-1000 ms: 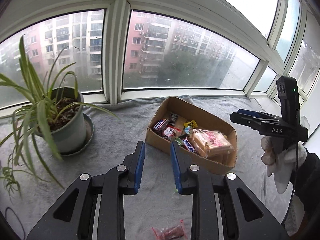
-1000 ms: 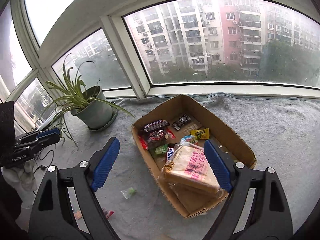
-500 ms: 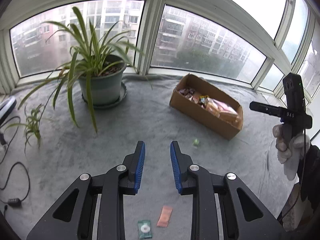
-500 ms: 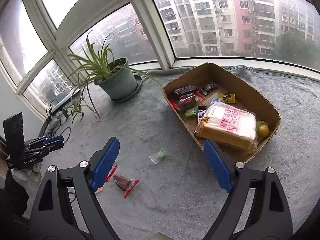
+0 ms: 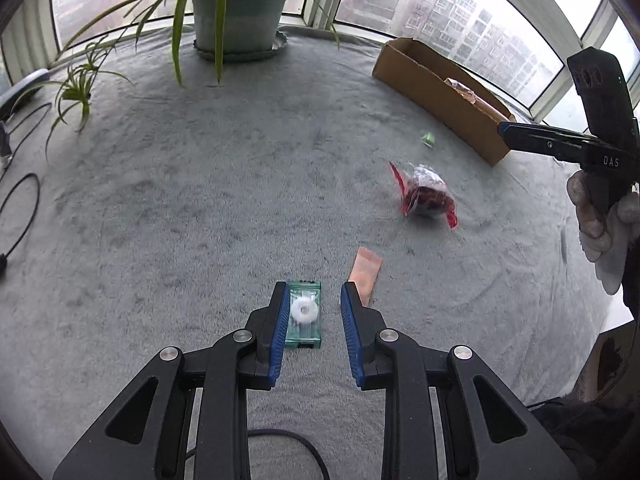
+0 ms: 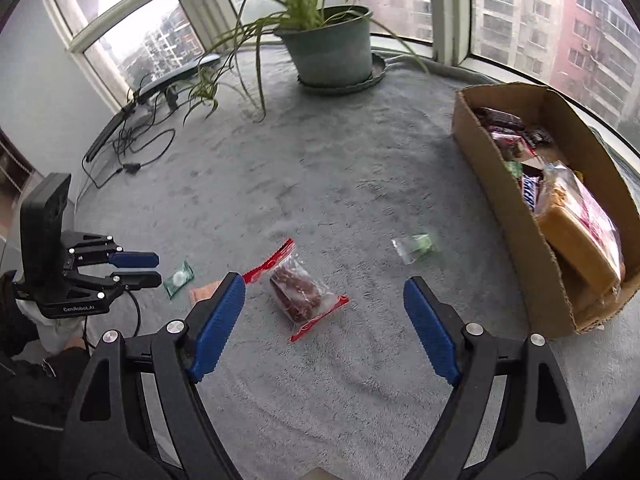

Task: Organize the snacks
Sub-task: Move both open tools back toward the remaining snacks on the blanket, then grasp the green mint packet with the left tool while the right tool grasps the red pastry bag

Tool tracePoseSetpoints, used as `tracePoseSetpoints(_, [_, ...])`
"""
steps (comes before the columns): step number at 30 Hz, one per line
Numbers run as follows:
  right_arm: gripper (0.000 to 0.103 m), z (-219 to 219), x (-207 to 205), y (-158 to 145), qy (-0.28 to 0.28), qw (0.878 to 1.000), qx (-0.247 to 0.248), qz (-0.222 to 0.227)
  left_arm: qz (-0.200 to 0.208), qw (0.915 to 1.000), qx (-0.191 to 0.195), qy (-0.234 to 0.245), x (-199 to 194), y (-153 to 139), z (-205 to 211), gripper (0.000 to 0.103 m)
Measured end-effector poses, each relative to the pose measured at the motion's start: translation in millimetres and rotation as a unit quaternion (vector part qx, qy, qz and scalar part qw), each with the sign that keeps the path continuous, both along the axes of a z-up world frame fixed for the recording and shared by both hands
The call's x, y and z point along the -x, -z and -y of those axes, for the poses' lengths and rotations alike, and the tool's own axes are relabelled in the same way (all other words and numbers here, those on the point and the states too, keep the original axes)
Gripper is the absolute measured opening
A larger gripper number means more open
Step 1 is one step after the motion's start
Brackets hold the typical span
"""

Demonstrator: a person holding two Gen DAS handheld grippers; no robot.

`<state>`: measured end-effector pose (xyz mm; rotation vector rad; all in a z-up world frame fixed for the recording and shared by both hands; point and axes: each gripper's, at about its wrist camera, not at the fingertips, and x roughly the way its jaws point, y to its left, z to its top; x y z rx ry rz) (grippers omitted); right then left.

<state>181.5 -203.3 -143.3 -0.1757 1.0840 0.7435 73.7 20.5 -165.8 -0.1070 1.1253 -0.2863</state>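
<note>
Only the right wrist view showed the cardboard box's (image 6: 504,200) contents, with the right gripper (image 6: 324,316) closing (empty) and the left gripper (image 5: 314,312) narrowly parted over a green mint packet (image 5: 305,314).

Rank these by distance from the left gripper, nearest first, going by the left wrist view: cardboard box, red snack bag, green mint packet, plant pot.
1. Green mint packet, between the left gripper fingers.
2. Red snack bag, ahead to the right.
3. Cardboard box, far right.
4. Plant pot, far, by the window.

Your left wrist view looks steeply down, close over the grey counter (image 5: 168,200); your right wrist view does likewise. Both share the red snack packet (image 5: 426,196) (image 6: 300,290) and the cardboard box (image 5: 436,92) (image 6: 512,216).
</note>
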Motion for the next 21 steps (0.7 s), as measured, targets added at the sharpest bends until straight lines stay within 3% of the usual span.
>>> tracePoseSetpoints(8, [0.085,-37,4,24,-0.068,0.995,0.067,0.009,-0.02,0.9995,-0.024,0.005,9,18,6,0.024])
tracePoseSetpoints(21, [0.085,-65,-6,46,-0.116,0.987,0.11,0.013,-0.029,0.9979,-0.058,0.008,0,32,11,0.024])
